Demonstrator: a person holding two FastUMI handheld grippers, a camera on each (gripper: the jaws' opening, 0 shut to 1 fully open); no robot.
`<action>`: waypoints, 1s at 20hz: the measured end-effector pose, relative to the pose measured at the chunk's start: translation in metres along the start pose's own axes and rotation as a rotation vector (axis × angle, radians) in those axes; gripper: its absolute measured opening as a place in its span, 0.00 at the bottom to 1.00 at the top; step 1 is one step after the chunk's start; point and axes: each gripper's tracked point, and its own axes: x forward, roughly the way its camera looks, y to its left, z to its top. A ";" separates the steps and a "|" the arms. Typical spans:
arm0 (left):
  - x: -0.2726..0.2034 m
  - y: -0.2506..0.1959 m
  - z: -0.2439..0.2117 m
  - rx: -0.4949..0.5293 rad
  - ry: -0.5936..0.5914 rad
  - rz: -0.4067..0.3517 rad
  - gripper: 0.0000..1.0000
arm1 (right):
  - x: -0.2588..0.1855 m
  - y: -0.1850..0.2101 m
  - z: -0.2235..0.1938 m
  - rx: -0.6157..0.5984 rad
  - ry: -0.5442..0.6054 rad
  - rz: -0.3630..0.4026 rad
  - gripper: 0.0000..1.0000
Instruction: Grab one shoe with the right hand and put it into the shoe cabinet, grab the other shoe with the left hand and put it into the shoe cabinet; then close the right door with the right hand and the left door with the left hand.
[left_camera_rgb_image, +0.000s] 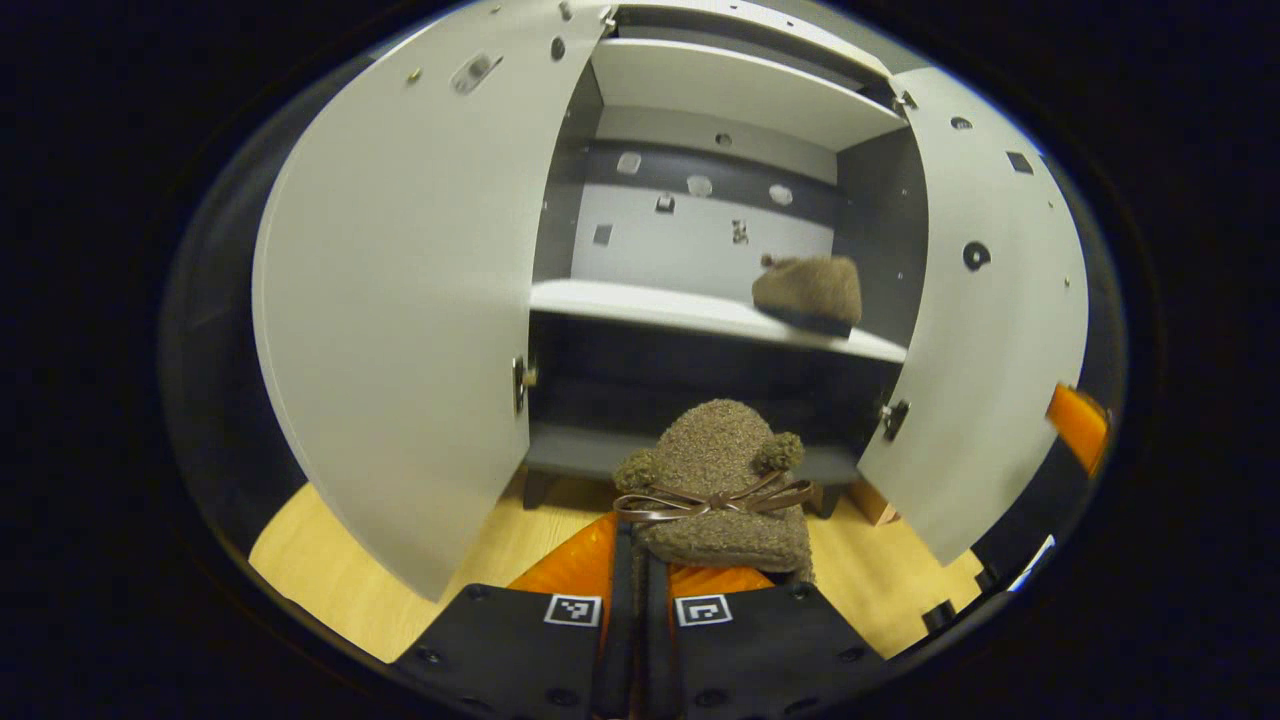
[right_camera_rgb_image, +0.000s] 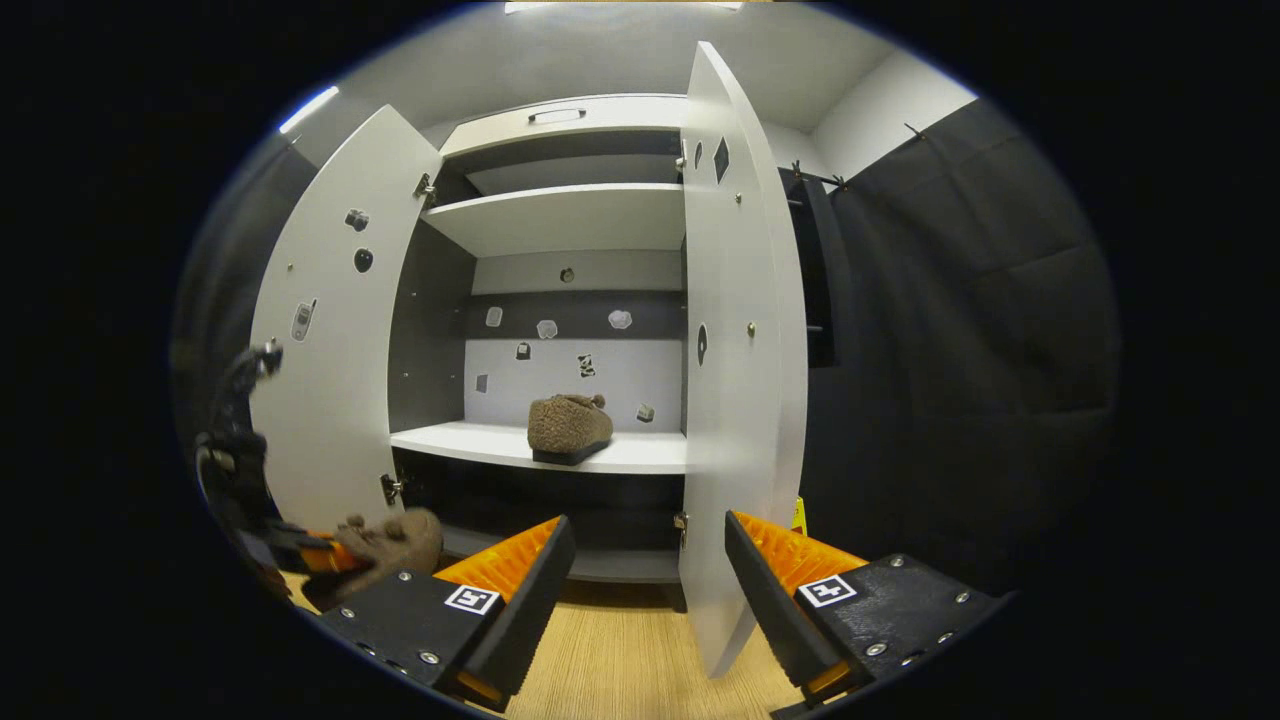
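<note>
A brown fuzzy slipper with a ribbon bow (left_camera_rgb_image: 715, 490) hangs in front of the shoe cabinet's lower opening, and my left gripper (left_camera_rgb_image: 640, 542) is shut on its near end. The other brown slipper (left_camera_rgb_image: 808, 290) lies on the right part of the white middle shelf (left_camera_rgb_image: 640, 300). In the right gripper view that slipper (right_camera_rgb_image: 570, 425) rests mid-shelf. My right gripper (right_camera_rgb_image: 645, 580) stands open and holds nothing, with the edge of the right door (right_camera_rgb_image: 740, 350) just beyond its fingers. The left gripper (right_camera_rgb_image: 320, 560) with its slipper (right_camera_rgb_image: 390, 540) shows at lower left.
Both cabinet doors stand wide open: the left door (left_camera_rgb_image: 400, 330) and the right door (left_camera_rgb_image: 990, 330). An upper shelf (right_camera_rgb_image: 570, 215) sits above. The floor (right_camera_rgb_image: 620, 660) is light wood. Black cloth (right_camera_rgb_image: 960, 350) hangs right of the cabinet.
</note>
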 end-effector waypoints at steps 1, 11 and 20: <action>0.006 -0.005 0.033 -0.007 -0.033 -0.001 0.13 | -0.002 0.001 0.002 0.003 -0.008 0.003 0.93; 0.213 -0.030 0.198 -0.069 0.007 0.030 0.13 | -0.027 -0.025 0.009 -0.022 -0.017 -0.052 0.93; 0.302 -0.018 0.166 -0.057 0.230 0.112 0.14 | -0.045 -0.069 0.008 -0.016 -0.006 -0.146 0.93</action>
